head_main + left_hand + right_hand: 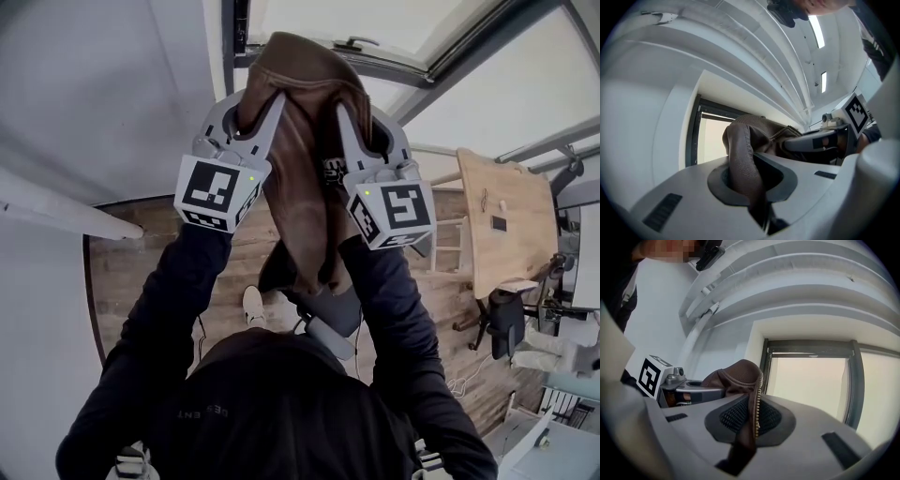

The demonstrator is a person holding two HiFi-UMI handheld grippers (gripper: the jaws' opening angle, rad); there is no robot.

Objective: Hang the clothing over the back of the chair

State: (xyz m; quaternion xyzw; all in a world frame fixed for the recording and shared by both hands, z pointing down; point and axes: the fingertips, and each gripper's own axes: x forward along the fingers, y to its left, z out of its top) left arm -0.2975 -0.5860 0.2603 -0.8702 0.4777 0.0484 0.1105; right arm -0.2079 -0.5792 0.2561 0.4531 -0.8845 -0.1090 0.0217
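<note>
Small print on dark hoodie [272, 403]: illegible; nothing else readable.

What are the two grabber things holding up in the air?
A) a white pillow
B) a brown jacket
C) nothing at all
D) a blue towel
B: the left gripper and the right gripper are each shut on a brown jacket, and its zipper shows pinched in the right gripper view.
</note>
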